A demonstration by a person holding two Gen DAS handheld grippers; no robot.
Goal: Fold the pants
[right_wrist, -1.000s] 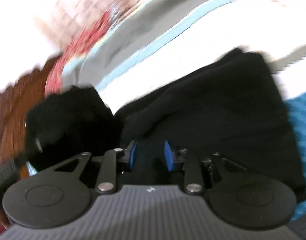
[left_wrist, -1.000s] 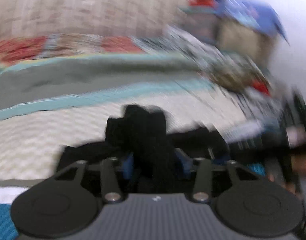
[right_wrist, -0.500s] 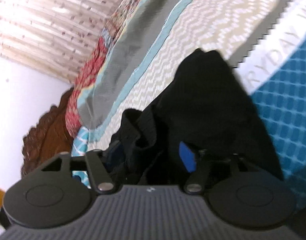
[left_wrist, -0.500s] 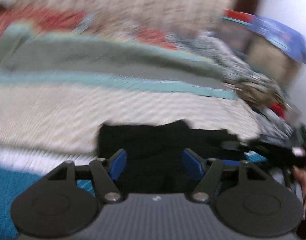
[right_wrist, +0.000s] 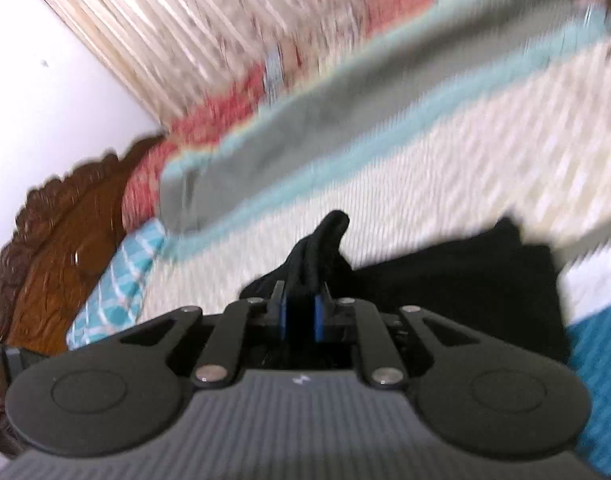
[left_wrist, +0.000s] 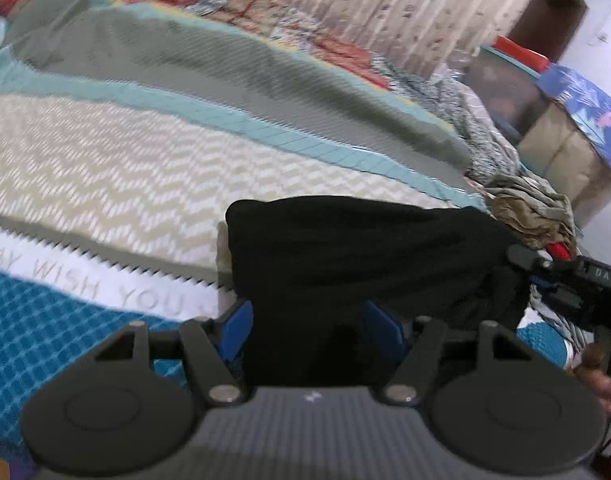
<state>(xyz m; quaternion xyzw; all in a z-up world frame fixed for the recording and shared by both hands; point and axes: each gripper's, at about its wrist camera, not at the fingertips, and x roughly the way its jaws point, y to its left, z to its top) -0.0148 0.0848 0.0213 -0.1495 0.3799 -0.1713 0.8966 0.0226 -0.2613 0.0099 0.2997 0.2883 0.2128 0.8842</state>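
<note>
The black pants [left_wrist: 361,256] lie bunched on the patterned bedspread [left_wrist: 105,168]. My left gripper [left_wrist: 309,320] is open, its blue pads wide apart with black cloth lying between them. The other gripper shows at the right edge of the left wrist view [left_wrist: 573,284], at the pants' far end. In the right wrist view the pants [right_wrist: 457,276] lie ahead and to the right. My right gripper [right_wrist: 300,312] is shut on a raised fold of the pants [right_wrist: 321,248], with cloth sticking up past the pads.
A heap of other clothes [left_wrist: 533,208] lies at the bed's right end. A covered box [left_wrist: 569,136] stands beyond it. A carved wooden headboard [right_wrist: 53,248] and a checked pillow [right_wrist: 117,280] are at the left in the right wrist view. A curtain [left_wrist: 385,8] hangs behind.
My left gripper let go of the bunched cloth and opened wide. My right gripper opened, then shut on a fold of the pants and turned toward the headboard.
</note>
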